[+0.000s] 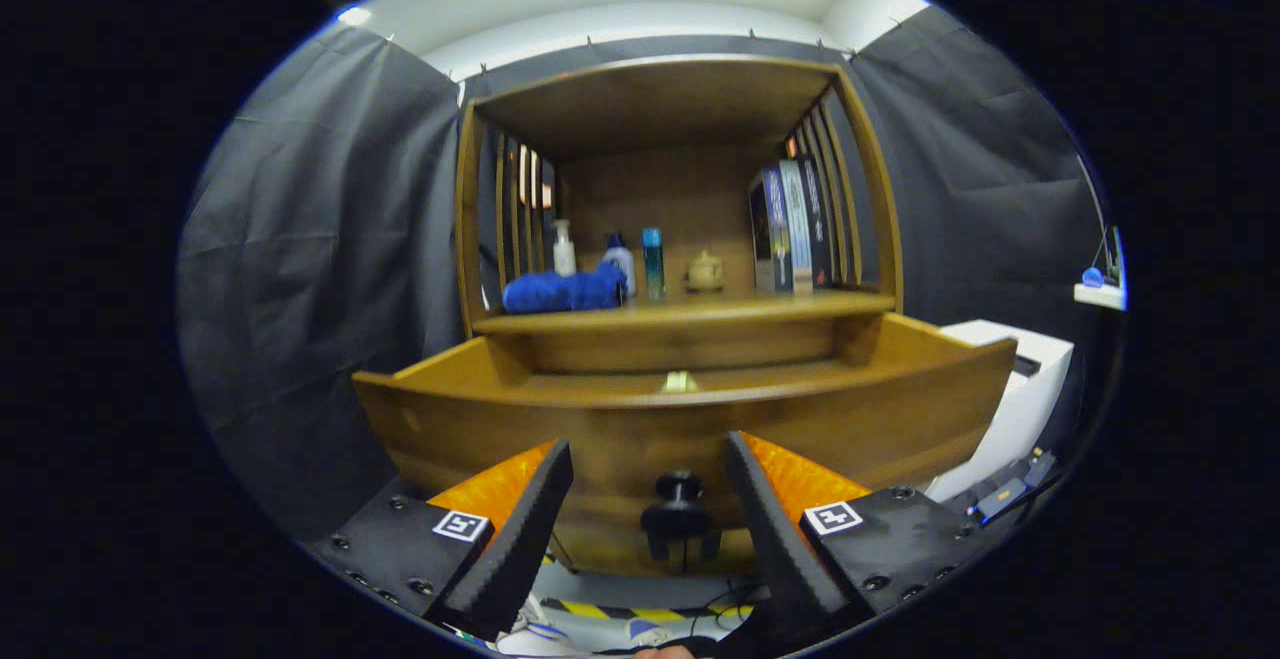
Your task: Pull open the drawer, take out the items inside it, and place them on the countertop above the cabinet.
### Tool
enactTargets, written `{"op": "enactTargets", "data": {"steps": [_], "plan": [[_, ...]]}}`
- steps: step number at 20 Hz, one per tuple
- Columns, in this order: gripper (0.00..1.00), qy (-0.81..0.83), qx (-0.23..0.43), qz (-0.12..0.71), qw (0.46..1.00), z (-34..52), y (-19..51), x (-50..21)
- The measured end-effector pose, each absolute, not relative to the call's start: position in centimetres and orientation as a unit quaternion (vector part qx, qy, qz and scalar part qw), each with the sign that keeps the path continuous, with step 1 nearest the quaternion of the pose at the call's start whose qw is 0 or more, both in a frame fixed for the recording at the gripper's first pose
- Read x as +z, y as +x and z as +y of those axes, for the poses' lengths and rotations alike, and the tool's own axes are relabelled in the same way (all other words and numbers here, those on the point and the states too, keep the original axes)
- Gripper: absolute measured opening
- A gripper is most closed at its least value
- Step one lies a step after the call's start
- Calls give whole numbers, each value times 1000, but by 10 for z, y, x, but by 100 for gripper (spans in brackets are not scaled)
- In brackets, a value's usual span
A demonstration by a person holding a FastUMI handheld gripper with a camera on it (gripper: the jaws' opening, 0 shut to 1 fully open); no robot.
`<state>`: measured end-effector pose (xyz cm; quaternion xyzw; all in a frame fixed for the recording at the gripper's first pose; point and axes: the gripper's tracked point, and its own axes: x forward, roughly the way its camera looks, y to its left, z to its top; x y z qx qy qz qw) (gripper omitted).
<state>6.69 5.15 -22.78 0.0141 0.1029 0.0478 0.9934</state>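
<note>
Books (795, 229) right w/ teapot (704, 272), white box (1020, 379) beside

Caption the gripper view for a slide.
Open gripper fingers flank the knob of the pulled-out drawer below the countertop.

**Countertop and what we find on it**

We see the wooden cabinet's countertop (690, 315) beyond the spread fingers (520, 529) of the gripper (650, 524). On it lie a blue cloth (565, 291), a white pump bottle (564, 249), a blue-capped bottle (620, 261), a teal bottle (653, 261), a small teapot (704, 272) and upright books (792, 227).
</note>
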Motion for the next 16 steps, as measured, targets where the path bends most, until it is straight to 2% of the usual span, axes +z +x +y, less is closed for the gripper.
{"op": "enactTargets", "data": {"steps": [3, 8, 11, 16], "plan": [[100, 10, 61, 80, 995, 52, 89, -166], [100, 4, 86, 123, 989, 60, 153, -115], [99, -30, 78, 159, 984, 58, 201, -118], [99, -22, 59, 278, 958, 58, 252, -171]]}}
